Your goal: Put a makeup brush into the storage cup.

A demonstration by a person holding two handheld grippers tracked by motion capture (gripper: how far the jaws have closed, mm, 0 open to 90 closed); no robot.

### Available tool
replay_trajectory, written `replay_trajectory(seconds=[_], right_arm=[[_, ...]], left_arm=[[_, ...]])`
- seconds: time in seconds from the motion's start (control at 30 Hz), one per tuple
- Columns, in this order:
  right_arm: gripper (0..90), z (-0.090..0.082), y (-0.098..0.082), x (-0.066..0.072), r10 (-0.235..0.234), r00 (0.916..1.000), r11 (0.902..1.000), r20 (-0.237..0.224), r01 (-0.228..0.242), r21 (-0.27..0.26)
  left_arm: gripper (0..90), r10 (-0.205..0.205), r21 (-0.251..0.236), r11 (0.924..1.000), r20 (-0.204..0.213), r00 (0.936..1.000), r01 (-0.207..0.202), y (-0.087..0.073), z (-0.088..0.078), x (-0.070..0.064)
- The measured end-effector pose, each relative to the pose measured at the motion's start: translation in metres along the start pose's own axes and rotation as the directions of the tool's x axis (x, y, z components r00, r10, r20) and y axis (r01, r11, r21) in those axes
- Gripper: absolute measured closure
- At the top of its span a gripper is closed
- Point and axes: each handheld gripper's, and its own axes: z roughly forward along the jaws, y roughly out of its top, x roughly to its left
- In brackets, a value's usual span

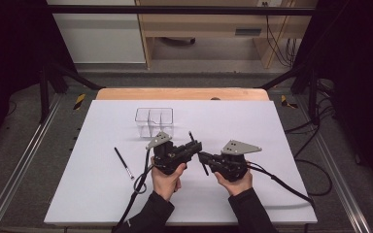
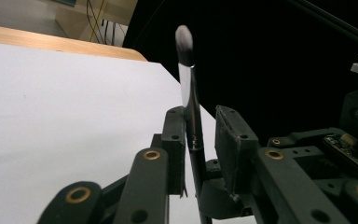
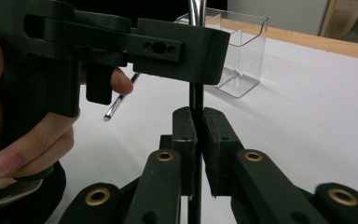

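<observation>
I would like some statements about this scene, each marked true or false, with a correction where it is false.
1. The right hand-held gripper is shut on the makeup brush. True.
2. The clear organizer lies on its side. False: it stands upright.
3. A second brush lies on the white table. True.
4. The left hand-held gripper clamps the brush with both pads. False: one pad stands apart from it.
5. The held brush is inside the organizer. False: it is outside.
</observation>
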Motion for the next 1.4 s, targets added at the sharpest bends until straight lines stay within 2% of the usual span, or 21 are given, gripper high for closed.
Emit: replay_trajectory(seconds=[0.23,0.6,0.9,1.17,1.4], right_arm=[[84.3,0.0,0.0,0.001,-0.003,1.0,1.0,0.0,0.003,-0.002],[82.5,0.001,0.0,0.001,0.004,0.9999,1.0,-0.01,-0.004,-0.003],[65.6,0.0,0.002,0.0,0.018,0.9997,0.9998,-0.017,-0.018,-0.006],[50.8,-0.002,0.003,-0.002,0.012,0.9993,0.9999,0.035,-0.011,-0.011],[34.5,-0.002,0.003,-0.003,0.003,0.9964,0.9999,0.085,-0.002,-0.012]], left_arm=[[82.3,-0.014,-0.001,0.9999,0.005,0.9999,0.014,-0.001,0.0,0.0],[82.7,0.007,-0.003,1.0,0.001,1.0,-0.007,-0.001,-0.001,-0.002],[82.7,0.05,-0.003,0.9988,-0.01,0.9987,-0.05,0.0,-0.004,-0.002],[82.7,0.091,-0.001,0.9958,-0.028,0.9954,-0.091,0.003,-0.01,-0.002],[82.7,0.121,-0.012,0.9926,-0.048,0.9915,-0.121,0.008,-0.019,0.001]])
